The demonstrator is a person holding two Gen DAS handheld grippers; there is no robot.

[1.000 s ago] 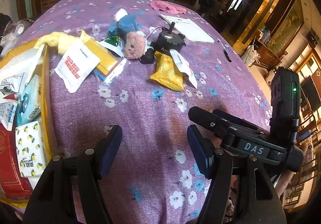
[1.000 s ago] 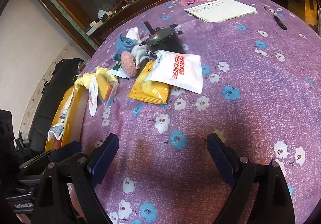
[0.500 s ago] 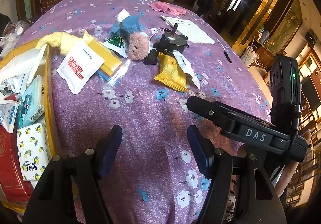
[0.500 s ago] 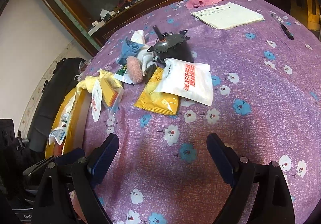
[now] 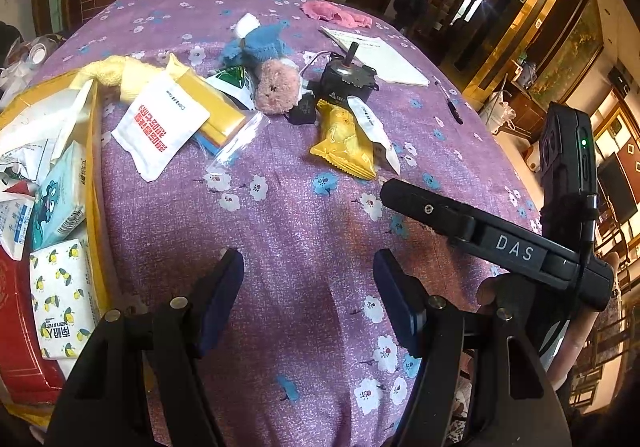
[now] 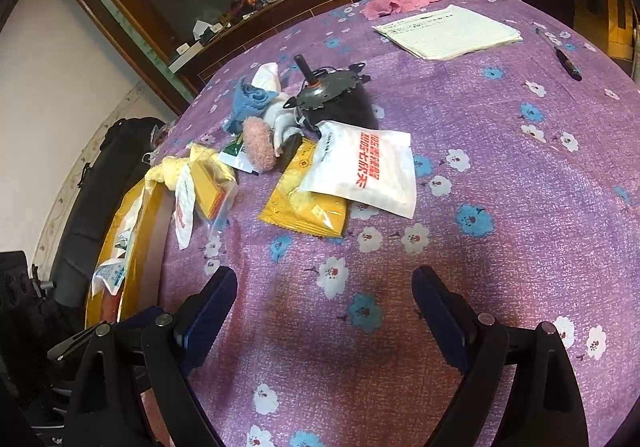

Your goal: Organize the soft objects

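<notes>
A pink plush toy (image 5: 277, 91) lies mid-table among packets, touching a blue knitted toy (image 5: 260, 43) and a black motor (image 5: 347, 77). Your left gripper (image 5: 308, 295) and right gripper (image 6: 324, 311) hover over purple floral cloth (image 5: 304, 223), jaws apart, empty.

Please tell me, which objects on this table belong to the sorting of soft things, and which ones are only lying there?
For the job:
- pink plush
- blue knitted toy
- white sachet
- yellow snack packet
- yellow box of tissue packs
- left claw and right claw, both open and empty

Just lying about:
- black motor
- paper stack
- pen
</notes>
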